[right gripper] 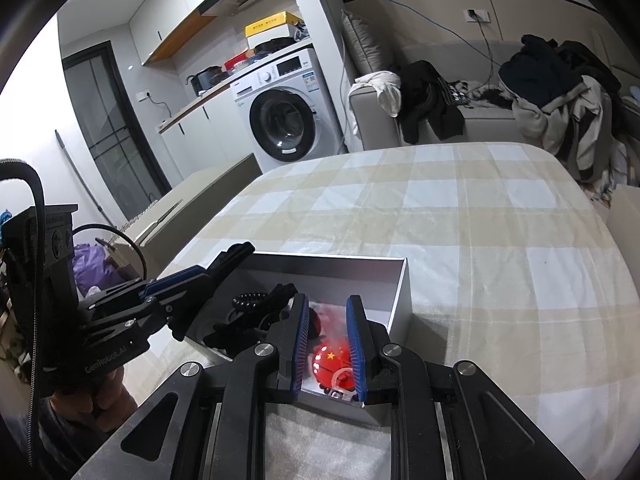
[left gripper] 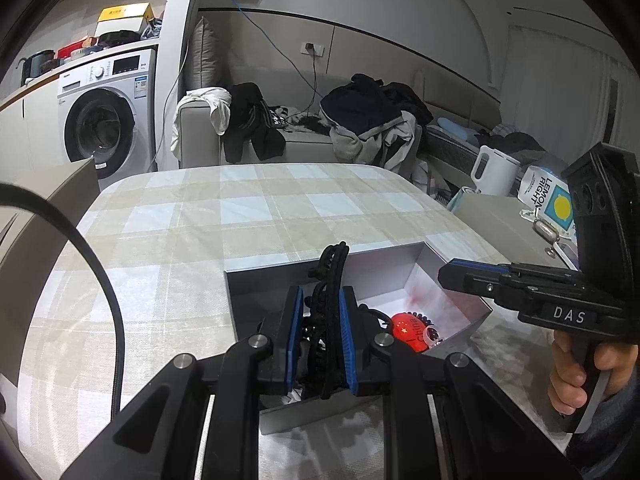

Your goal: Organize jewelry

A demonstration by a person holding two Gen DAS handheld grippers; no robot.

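Observation:
An open white box (left gripper: pixel 256 280) (right gripper: pixel 400 292) sits on the checked tablecloth. My left gripper (left gripper: pixel 320 300) is shut on a black beaded cord (left gripper: pixel 332 264) and holds it over the box's left part; it shows from the side in the right wrist view (right gripper: pixel 224 268). A red round ornament with a flag and "China" (left gripper: pixel 408 330) (right gripper: pixel 332 360) lies in the box's right part. My right gripper (right gripper: pixel 326 312) is open above the ornament, its jaws either side of it without touching. It also shows at the right of the left wrist view (left gripper: pixel 452 274).
The table (right gripper: pixel 460 220) stretches away beyond the box. A sofa piled with clothes (left gripper: pixel 360 120) stands behind it, a washing machine (left gripper: pixel 108 116) at the left. A white kettle (left gripper: pixel 496 172) and a lemon packet (left gripper: pixel 548 200) sit on a side surface at the right.

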